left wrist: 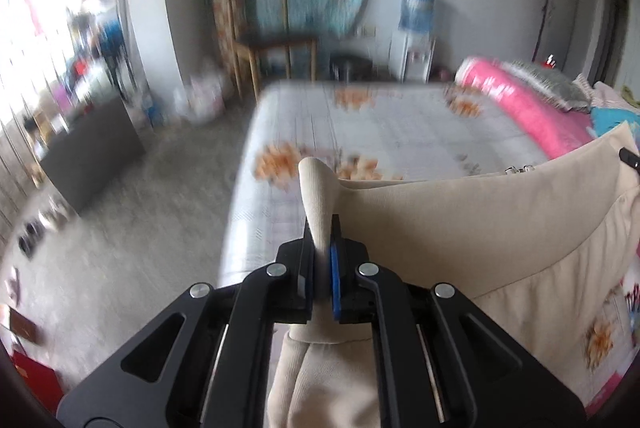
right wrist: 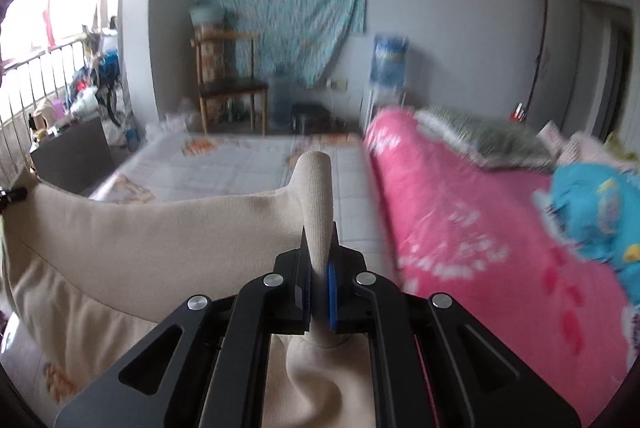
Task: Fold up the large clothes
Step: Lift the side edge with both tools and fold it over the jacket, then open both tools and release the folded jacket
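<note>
A large beige garment hangs stretched in the air between both grippers, above the bed. In the left wrist view my left gripper is shut on one corner of it, and a fold of cloth sticks up past the fingertips. The cloth runs off to the right, where the tip of the other gripper shows at the frame edge. In the right wrist view my right gripper is shut on the opposite corner of the beige garment, which spans away to the left and sags below.
The bed carries a pale sheet with orange flowers. A pink quilt, a grey pillow and a blue cloth lie along its right side. A wooden chair, a water dispenser and a dark cabinet stand on the floor.
</note>
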`<state>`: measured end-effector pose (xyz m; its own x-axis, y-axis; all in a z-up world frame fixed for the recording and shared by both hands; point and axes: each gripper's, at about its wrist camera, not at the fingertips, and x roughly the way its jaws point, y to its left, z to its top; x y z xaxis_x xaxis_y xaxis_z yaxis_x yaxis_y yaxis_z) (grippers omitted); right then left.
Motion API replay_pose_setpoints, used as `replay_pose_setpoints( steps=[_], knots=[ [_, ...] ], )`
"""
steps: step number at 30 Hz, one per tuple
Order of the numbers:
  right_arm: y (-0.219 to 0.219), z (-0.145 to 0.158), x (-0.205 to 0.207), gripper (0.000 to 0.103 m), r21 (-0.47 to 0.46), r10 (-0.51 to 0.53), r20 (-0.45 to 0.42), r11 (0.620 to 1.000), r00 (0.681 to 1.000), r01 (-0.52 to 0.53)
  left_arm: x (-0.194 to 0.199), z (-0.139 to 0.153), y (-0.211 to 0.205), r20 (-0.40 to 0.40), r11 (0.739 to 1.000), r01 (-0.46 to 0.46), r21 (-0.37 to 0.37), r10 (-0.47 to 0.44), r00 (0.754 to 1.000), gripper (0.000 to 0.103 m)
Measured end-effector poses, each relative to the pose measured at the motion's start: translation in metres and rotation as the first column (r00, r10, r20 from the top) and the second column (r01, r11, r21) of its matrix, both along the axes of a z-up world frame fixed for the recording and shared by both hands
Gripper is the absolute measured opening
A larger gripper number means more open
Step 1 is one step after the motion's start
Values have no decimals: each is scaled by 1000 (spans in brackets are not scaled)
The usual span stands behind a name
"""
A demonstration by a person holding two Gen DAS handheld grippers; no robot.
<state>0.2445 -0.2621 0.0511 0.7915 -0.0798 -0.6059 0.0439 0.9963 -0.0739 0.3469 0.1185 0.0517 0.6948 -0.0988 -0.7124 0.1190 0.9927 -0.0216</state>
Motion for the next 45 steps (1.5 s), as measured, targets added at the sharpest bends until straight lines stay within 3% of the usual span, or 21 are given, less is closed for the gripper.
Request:
replay_pose_setpoints(
  steps=[3, 4, 5, 8, 12, 17, 20, 22, 25, 28, 31, 34, 37, 39, 41, 45],
  knots=[
    [-6, -46, 41, 19, -34, -41, -147, 999, 988, 36, 46, -53, 7, -168, 999, -25, -22, 21, 985, 19],
    [-13, -61, 50, 20, -44, -68, -193, 997, 979, 61, 54, -68, 12, -201, 998, -56, -4, 54, 978, 28],
    [-17, -66, 50, 20, -41, -80, -207, 996, 975, 73, 54, -75, 15, -203, 997, -70, -12, 66, 977, 33],
    [-32, -60, 25, 20, 25, -86, -172, 995, 981, 92, 34, -64, 32, -139, 992, -89, -94, 76, 987, 33],
    [-33, -42, -22, 20, 95, 18, -135, 995, 991, -5, -10, -40, 36, -73, 984, 12, -180, -26, 997, 33],
    [-33, -58, -80, 20, 172, 175, -230, 975, 957, -137, -57, -64, 33, -185, 958, 76, -278, -131, 974, 33],
    [-51, -95, -97, 20, 143, 132, -371, 986, 919, -84, -74, -95, 40, -252, 980, 29, -195, -79, 965, 34],
    [-62, -96, -104, 20, 208, 139, -349, 976, 927, -68, -83, -97, 51, -218, 971, 14, -239, -68, 974, 32],
    [-60, -76, -112, 16, 109, 39, -341, 994, 939, -2, -91, -85, 61, -185, 967, -31, -254, -17, 982, 29],
    [-41, -62, -122, 16, 40, 37, -316, 999, 948, -26, -109, -66, 55, -121, 971, -8, -240, -22, 992, 30],
    [-7, -55, -129, 22, 66, 119, -272, 992, 955, -104, -120, -55, 35, -94, 962, 64, -264, -91, 991, 37],
    [31, -62, -123, 44, 100, 177, -227, 982, 958, -157, -123, -58, -2, -106, 959, 123, -257, -154, 982, 53],
    [56, -85, -113, 55, 163, 205, -246, 972, 947, -168, -122, -79, -31, -147, 969, 124, -214, -157, 977, 67],
    [69, -107, -108, 58, 119, 168, -302, 983, 938, -137, -124, -98, -42, -169, 989, 84, -118, -104, 980, 69],
    [78, -106, -113, 59, 69, 119, -296, 992, 948, -103, -131, -96, -49, -144, 995, 79, -68, -88, 986, 70],
    [103, -76, -126, 59, 147, 153, -218, 981, 964, -123, -141, -74, -51, -84, 985, 95, -146, -108, 991, 73]
  ],
)
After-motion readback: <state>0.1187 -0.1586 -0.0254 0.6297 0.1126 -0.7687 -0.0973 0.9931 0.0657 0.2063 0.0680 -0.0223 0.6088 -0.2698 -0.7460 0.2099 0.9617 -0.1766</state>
